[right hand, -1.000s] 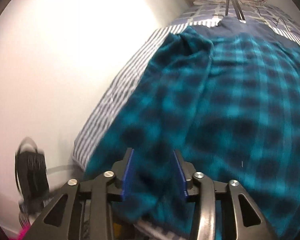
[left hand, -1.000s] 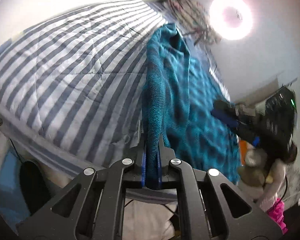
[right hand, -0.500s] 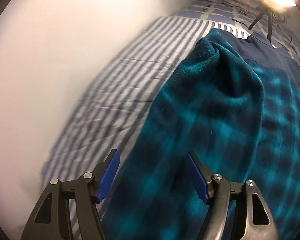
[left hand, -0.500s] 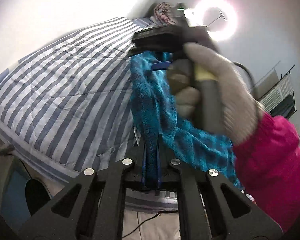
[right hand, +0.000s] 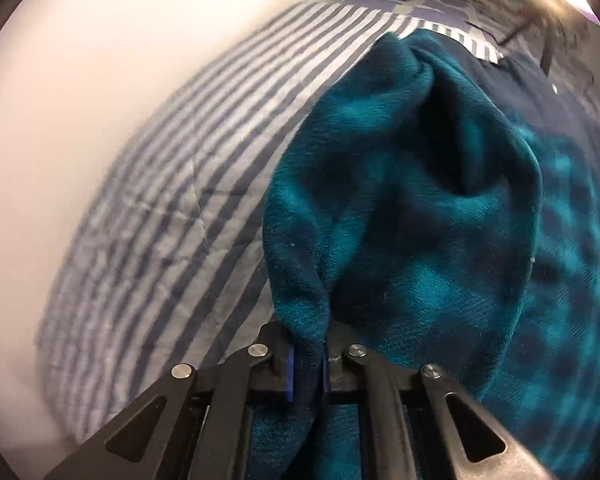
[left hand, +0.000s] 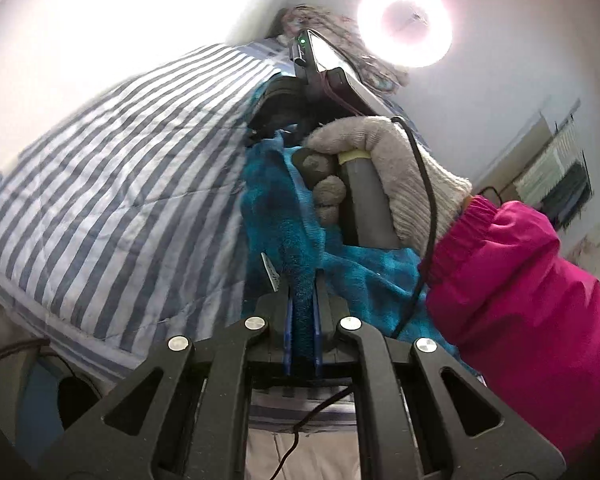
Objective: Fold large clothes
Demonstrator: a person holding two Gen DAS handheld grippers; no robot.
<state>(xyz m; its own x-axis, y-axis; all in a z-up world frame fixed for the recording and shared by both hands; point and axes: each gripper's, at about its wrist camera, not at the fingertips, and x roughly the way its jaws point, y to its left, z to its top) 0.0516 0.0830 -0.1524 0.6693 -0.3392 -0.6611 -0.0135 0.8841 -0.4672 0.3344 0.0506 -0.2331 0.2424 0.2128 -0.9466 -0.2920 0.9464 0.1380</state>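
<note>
The teal plaid fleece garment (right hand: pixel 420 200) is lying on the bed, over a blue-and-white striped quilt (left hand: pixel 112 184), and both hand-held grippers are now gripping it along one edge. The left hand-held gripper (left hand: pixel 302 320) is pinching a narrow ridge of the fleece, its blue pads pressed close with only the cloth between them. The right hand-held gripper (right hand: pixel 307 368) has just been closing its jaws, and a gathered fold of the same edge is now clamped tightly between them. In the left wrist view, the person's gloved right hand (left hand: pixel 380 176), with a pink sleeve (left hand: pixel 520 280) behind it, is holding that gripper's handle further along the edge, toward the head of the bed, with a cable (left hand: pixel 428 208) trailing down beside it. The garment is looking far from folded: much of it is spreading wide and loose across the bed to the right, and the part near the grippers is bunching into a soft hump rather than lying in flat layers. Judging by this, the work is sitting at an early stage, with two holds secured on one side. What is probably remaining is lifting that edge, carrying it over the body of the garment, smoothing it, and repeating for further folds.
</note>
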